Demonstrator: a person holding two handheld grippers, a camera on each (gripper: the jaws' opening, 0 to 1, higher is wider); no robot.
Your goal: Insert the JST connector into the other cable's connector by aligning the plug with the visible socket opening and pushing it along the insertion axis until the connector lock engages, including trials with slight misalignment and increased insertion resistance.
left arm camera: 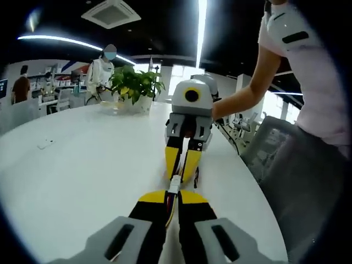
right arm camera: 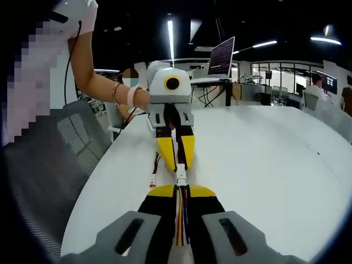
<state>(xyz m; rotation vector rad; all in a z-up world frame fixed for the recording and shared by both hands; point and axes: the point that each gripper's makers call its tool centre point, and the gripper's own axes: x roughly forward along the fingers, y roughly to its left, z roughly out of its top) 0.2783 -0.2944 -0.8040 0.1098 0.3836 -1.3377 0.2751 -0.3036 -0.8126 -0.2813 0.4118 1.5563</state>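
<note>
My left gripper [left arm camera: 172,193] is shut on a cable of red and yellow wires [left arm camera: 171,204] that ends in a white connector [left arm camera: 175,185]. Facing it nose to nose, my right gripper [left arm camera: 180,176] comes in from beyond. In the right gripper view, my right gripper [right arm camera: 181,190] is shut on a multicoloured cable [right arm camera: 181,220] with a white connector [right arm camera: 180,176] at its tip. That connector reaches the yellow tips of the left gripper [right arm camera: 177,167]. The two connectors meet between the grippers, just above the white table [left arm camera: 82,176]. I cannot tell how deep the plug sits.
A loose spare cable [right arm camera: 155,168] lies on the table left of the grippers. A potted plant [left arm camera: 135,85] stands at the far edge. A small card [left arm camera: 45,144] lies at the left. Grey mesh chairs [left arm camera: 269,148] [right arm camera: 71,143] stand by the table edge. People sit in the background.
</note>
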